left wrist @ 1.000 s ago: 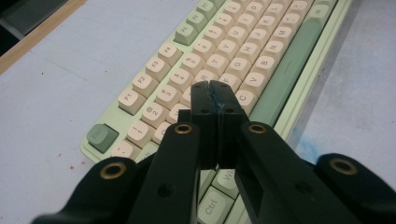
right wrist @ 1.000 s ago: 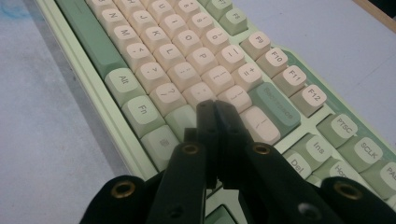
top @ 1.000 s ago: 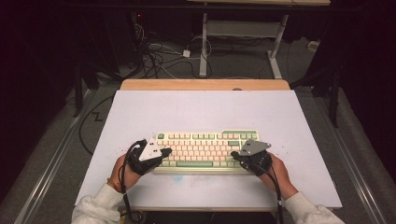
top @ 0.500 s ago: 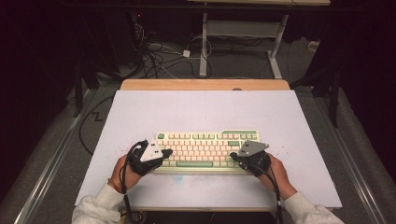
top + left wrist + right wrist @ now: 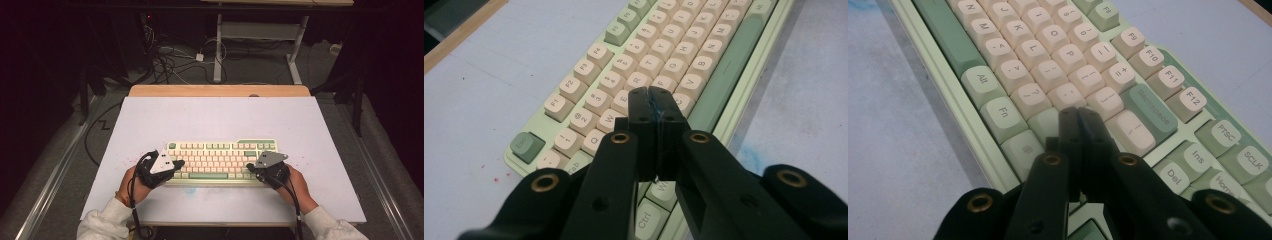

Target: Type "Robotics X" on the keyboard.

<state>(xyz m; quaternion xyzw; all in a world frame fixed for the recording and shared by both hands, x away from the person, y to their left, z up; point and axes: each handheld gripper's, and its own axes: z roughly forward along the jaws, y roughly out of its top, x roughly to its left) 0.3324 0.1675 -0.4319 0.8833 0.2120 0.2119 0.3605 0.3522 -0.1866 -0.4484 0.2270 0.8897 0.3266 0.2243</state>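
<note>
Closed tongs point(image 5: 654, 95) hide the keyboard point(image 5: 664, 55) keys beneath their tips

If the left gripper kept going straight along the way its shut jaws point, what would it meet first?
Most likely the keyboard: the left gripper angles down over the letter keys near its left end, jaws shut, so those keycaps come first. How near the tips are is unclear.

Pale green keyboard point(image 5: 220, 161) with cream and sage keys on a white table point(image 5: 215, 120), black grippers

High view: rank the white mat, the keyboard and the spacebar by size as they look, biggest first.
1. white mat, covering most of the table.
2. keyboard, much smaller than the mat it lies on.
3. spacebar, one green bar on the keyboard's near edge.
All lie at similar depth, so the order is safe.
</note>
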